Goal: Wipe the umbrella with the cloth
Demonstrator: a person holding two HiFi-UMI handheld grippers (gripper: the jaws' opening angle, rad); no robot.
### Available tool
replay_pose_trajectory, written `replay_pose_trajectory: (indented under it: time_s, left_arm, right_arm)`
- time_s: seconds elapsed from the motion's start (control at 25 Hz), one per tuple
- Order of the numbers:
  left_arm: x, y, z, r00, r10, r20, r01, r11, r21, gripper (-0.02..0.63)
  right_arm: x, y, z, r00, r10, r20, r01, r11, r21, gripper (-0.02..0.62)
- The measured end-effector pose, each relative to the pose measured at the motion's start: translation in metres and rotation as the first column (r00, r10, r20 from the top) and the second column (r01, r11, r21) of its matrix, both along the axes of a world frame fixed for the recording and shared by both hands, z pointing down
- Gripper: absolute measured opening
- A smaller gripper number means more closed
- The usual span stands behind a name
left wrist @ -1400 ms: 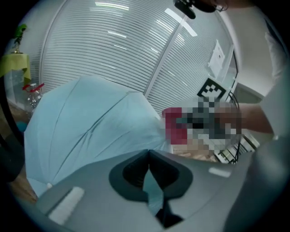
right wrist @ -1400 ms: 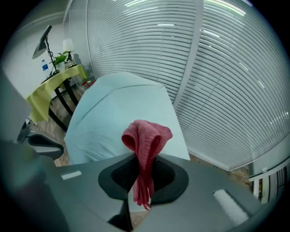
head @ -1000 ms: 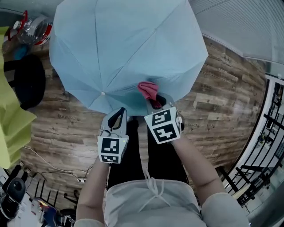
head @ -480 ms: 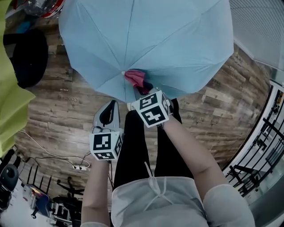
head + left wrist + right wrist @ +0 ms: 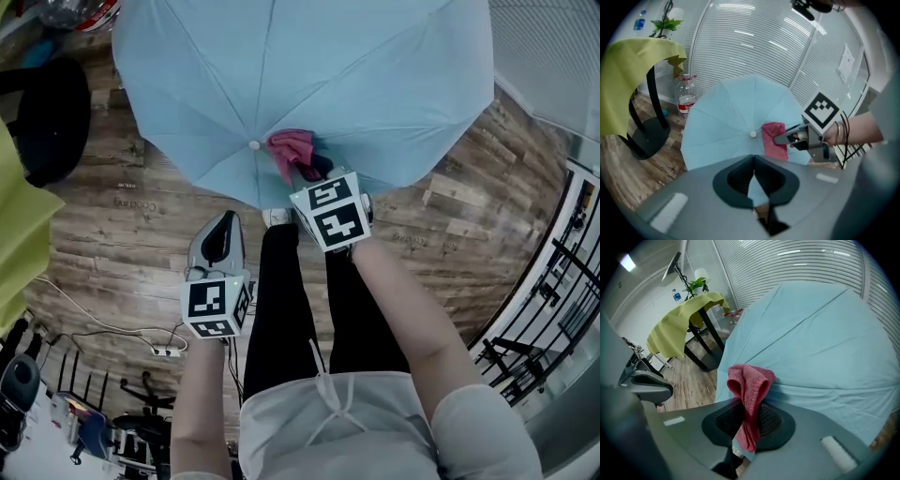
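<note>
Resting open on the wood-plank floor [image 5: 122, 234] just ahead of the person's feet, the pale blue fabric umbrella [image 5: 309, 75] has the crumpled pink terry cloth [image 5: 292, 150] pressed against its near panels, just beside a small white knob [image 5: 254, 144]. The right gripper [image 5: 317, 172] has its jaws clamped on a fold of that cloth, with most of it bunched ahead. The left gripper [image 5: 223, 234] hangs apart over bare floor, jaws closed on nothing. With nothing steadying the canopy, a firm stroke would likely push or roll the umbrella away. The loose bunch could also catch on the knob and drag out of the jaws.
</note>
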State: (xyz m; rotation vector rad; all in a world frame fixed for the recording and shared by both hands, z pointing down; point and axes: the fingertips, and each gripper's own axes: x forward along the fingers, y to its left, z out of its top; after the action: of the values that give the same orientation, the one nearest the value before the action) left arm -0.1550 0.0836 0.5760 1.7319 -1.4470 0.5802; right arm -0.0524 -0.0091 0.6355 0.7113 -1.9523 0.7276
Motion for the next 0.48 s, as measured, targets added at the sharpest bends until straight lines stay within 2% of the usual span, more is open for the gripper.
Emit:
replay_pose_trajectory:
  time_s: [0.24,0.48]
  left_arm:
    - [0.027,-0.023,-0.016,0.999,0.016,-0.034,-0.015,0.999,0.035,0.006]
    - [0.062,-0.026,-0.009,0.997,0.055,-0.044,-0.054,0.998,0.018,0.008]
  right_arm:
    - [0.028,-0.009,-0.005,1.0,0.011,0.008,-0.011,1.0,-0.009,0.06]
    - [0.052,-0.016,-0.003,0.999,0.048,0.022,-0.048,0.999,-0.013,0.06]
